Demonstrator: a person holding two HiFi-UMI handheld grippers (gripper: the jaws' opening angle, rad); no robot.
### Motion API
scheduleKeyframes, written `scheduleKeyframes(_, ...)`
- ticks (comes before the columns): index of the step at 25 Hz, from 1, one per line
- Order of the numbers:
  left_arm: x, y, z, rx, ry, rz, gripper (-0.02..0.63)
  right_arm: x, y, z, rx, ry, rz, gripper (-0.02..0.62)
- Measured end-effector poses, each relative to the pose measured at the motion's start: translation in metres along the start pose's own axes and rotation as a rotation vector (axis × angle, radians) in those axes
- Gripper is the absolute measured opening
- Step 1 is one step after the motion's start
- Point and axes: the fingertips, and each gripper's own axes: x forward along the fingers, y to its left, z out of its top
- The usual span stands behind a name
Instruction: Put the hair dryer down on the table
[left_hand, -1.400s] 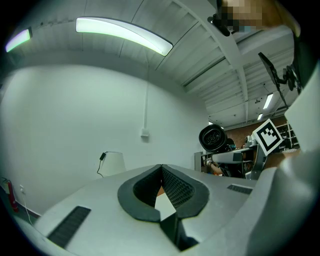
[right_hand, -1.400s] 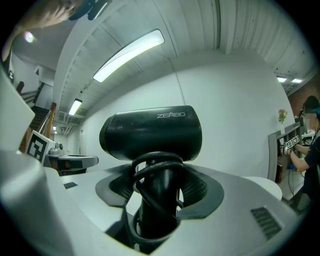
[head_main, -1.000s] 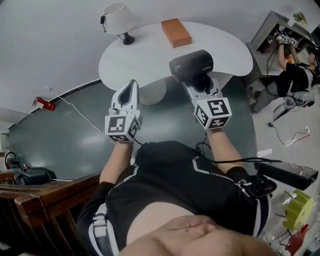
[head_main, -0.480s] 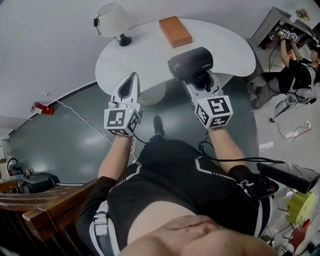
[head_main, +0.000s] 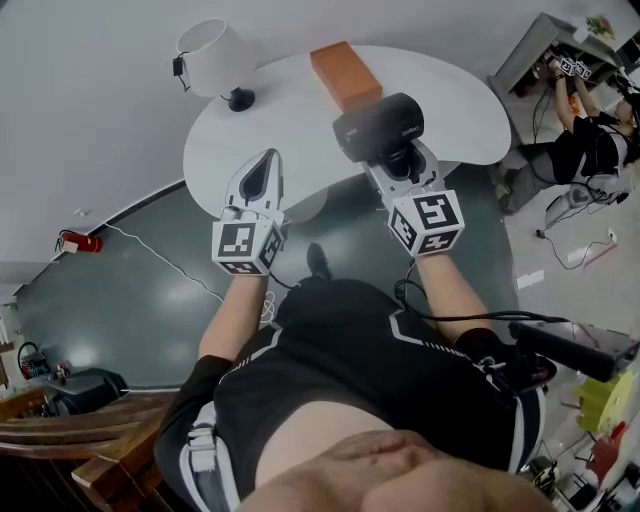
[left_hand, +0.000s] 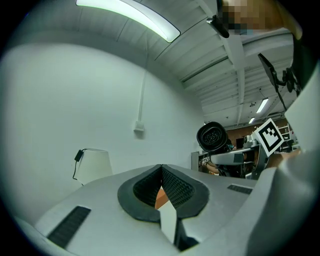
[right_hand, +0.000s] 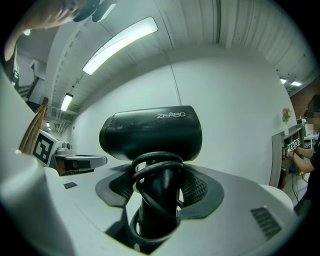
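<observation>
Carrying: I have the hair dryer (right_hand: 150, 134) upright in the right claw (right_hand: 161, 192), pads clamped on its handle, barrel on top and lying crosswise.
Loose ends: the black cord (right_hand: 150, 167) is looped round the handle and caught inside the grip with it.
Other side: the left claw (left_hand: 161, 186) is pinched together with nothing between its pads; it hangs beside the right one, apart from the dryer.
Position: in the head view the dryer sits over the near edge of the white table (head_main: 455, 105), held in the air and resting on nothing I can see.
Neighbours: a lamp (head_main: 208, 55) stands at the table's far left, and an orange block (head_main: 345, 72) lies just beyond the dryer; bare surface shows to the right of the block.
Done so far: the pick-up is finished and the load is at the table, as I judge it.
Left to do: carry it over a bare patch, lower it until it rests, spread the right claw, back away.
Watch for: it looks top-heavy, so I expect it to tip if stood on its handle; laying it on its side, clear of the block, seems safer.
</observation>
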Motion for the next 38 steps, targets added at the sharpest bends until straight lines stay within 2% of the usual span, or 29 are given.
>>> scheduleKeyframes(13,0.062,0.036,-0.011,-0.035,0.018,-0.102,0.031,0.058,-0.020,-0.012,0.018,0.027,-0.080,0.272)
scheduleKeyframes(28,0.108,0.074,0.000,-0.061,-0.025,-0.239,0.031,0.102,-0.018,0.002,-0.011,0.023,-0.194,0.272)
scheduleKeyframes(38,0.134,0.074,-0.001,-0.096,-0.031,-0.311,0.032,0.112,-0.031,0.003,-0.004,0.022,-0.283,0.272)
